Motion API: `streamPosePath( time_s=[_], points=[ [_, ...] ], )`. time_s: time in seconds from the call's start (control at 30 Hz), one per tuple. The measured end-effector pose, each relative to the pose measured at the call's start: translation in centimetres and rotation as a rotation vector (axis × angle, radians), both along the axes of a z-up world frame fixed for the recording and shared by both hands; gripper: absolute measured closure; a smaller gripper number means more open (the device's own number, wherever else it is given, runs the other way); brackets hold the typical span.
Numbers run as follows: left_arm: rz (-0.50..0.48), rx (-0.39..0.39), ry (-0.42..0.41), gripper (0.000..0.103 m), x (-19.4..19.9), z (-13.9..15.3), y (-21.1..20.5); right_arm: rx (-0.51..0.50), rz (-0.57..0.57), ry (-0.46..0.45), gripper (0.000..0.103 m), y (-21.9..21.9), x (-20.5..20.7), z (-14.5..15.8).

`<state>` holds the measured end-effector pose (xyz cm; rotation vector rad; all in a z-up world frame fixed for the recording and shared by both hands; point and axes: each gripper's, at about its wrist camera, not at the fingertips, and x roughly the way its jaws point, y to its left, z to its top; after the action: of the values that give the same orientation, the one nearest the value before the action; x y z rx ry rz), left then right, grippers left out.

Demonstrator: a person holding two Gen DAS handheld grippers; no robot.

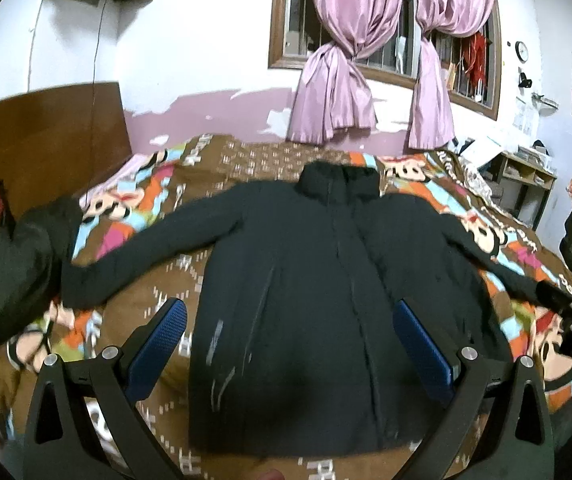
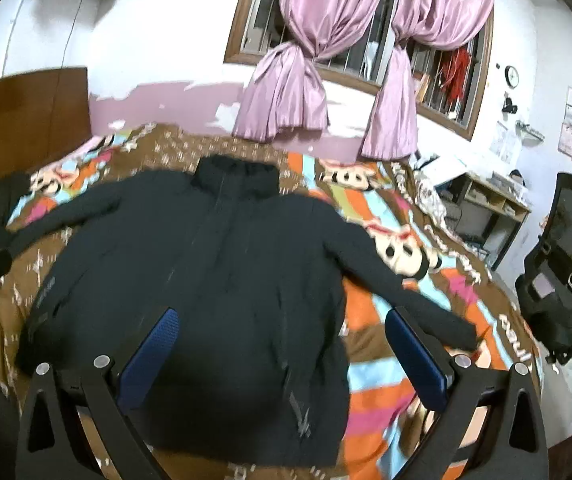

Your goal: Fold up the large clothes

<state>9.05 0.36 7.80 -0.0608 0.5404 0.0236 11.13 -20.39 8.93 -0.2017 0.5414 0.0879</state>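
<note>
At the far left a dark bundle of clothing (image 1: 10,264) is sitting on the patterned bedspread (image 1: 154,304), near the cuff of the jacket's left sleeve (image 1: 134,256). The black jacket (image 1: 306,300) is lying face up and spread flat across the bed, collar (image 1: 338,184) pointing away toward the pink curtains (image 1: 338,76), hem nearest the person, so its long axis is running straight ahead of both tools. The left gripper (image 1: 290,348) is hovering above the lower body of the jacket with its blue pads standing wide apart and holding nothing. The right gripper (image 2: 282,356) is likewise gaping and empty, hanging over the jacket's right edge, where the right sleeve (image 2: 398,288) is stretching out to the side. Judging by this, each sleeve is lying outward from its own gripper, the right one seemingly nearer to its tool, so a sleeve fold inward looks like the coming move
</note>
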Motion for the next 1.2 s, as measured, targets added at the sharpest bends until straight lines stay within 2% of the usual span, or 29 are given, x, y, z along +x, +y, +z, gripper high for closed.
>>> streamPosePath(
  time_s=[0.23, 0.37, 0.53, 0.6, 0.77, 0.87, 1.0, 1.2],
  points=[
    [-0.018, 0.039, -0.042, 0.002, 4.4, 2.9, -1.1, -0.036, 0.053, -0.102, 0.000, -0.5, 3.3, 4.2],
    [-0.022, 0.065, -0.033, 0.002, 7.8, 3.6, -2.1, -0.052, 0.102, -0.087, 0.000, -0.8, 6.1, 5.0],
    [-0.012, 0.059, -0.011, 0.002, 11.8, 3.8, -3.1, -0.212, 0.137, -0.087, 0.000, -0.6, 11.2, 5.4],
    [-0.013, 0.057, 0.007, 0.002, 13.3, 3.7, -3.4, -0.215, 0.147, -0.057, 0.000, -1.2, 13.4, 5.3],
    [-0.023, 0.085, 0.036, 0.002, 17.2, 3.2, -4.7, -0.125, 0.098, 0.039, 0.000, -4.4, 20.1, 4.5],
    [-0.036, 0.109, 0.049, 0.002, 19.1, 2.2, -5.5, -0.074, 0.019, 0.029, 0.000, -7.2, 23.4, 3.9],
    [-0.053, 0.122, 0.084, 0.002, 21.7, 0.2, -5.9, 0.068, -0.097, 0.041, 0.000, -12.1, 26.4, 1.8],
    [-0.093, 0.121, 0.101, 0.002, 25.5, -2.8, -6.2, 0.293, -0.204, 0.142, 0.000, -18.2, 28.5, -3.1]
  ],
)
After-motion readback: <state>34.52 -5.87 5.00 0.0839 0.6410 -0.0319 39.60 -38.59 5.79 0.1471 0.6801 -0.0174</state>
